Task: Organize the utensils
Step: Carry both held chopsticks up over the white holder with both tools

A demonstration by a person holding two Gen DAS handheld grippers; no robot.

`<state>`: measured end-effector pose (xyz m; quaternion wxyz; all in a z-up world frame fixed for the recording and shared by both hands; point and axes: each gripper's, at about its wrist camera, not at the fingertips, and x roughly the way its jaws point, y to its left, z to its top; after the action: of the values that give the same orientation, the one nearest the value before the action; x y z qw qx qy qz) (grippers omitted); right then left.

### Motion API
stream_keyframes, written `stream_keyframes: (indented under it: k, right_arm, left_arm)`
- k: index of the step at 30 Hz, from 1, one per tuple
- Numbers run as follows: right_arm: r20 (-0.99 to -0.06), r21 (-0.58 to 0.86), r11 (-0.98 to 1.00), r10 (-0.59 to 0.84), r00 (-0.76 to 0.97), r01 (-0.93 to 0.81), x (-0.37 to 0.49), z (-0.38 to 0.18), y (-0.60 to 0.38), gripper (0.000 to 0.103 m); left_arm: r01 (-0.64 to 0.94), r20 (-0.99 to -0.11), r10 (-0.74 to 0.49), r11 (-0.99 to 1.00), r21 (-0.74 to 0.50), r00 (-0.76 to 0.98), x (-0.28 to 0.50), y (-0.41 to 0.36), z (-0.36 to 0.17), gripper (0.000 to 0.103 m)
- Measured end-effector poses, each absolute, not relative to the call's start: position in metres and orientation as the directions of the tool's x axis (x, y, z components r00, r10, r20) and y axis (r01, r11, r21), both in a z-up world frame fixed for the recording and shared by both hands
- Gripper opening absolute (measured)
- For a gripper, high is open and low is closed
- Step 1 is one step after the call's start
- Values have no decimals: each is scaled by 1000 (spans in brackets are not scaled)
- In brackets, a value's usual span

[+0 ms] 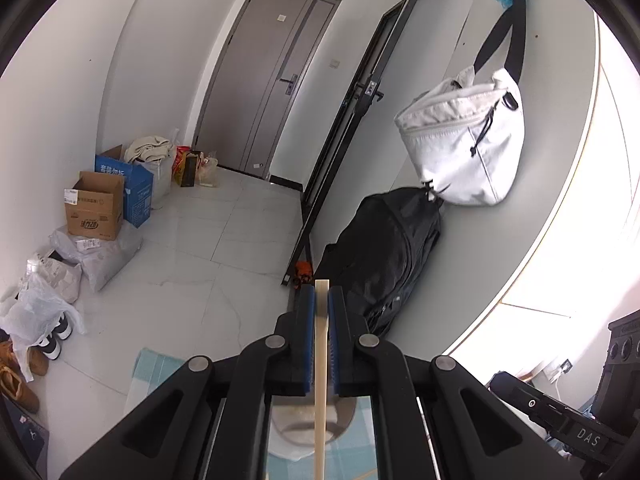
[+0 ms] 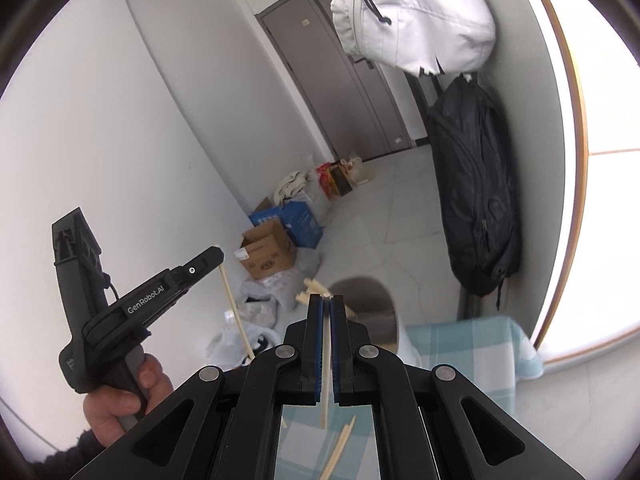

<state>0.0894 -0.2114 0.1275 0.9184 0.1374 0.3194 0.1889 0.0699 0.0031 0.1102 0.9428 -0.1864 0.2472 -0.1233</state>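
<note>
Left gripper: jaws clamped on one pale chopstick, which stands upright between the blue pads; its squared top shows just above the fingertips and its lower length runs down over the grey holder cup directly below. In the right wrist view the same gripper appears to the left of the holder, held in the person's left hand, the chopstick slanting down from it.

Right gripper: jaws clenched on a second pale chopstick, upright, its tip level with the fingertips, just in front of the holder.

Grey holder: a round open-topped cup on the blue-and-white checked cloth. More chopsticks lean out at its left rim.

Loose chopsticks: lying on the cloth, nearer than the holder, below the right gripper.

Beyond the holder: black backpack against the wall to its right, white bag hanging above that, cardboard box on the floor to its left, grey door farther back.
</note>
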Motion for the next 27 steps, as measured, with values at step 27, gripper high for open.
stream_keyframes:
  k: [27]
  right_arm:
    - [-603,179,924,375,704,-339,232,130,-172,3]
  left_arm:
    - [117,-336,-284,890,-440,898,164,3,72,2]
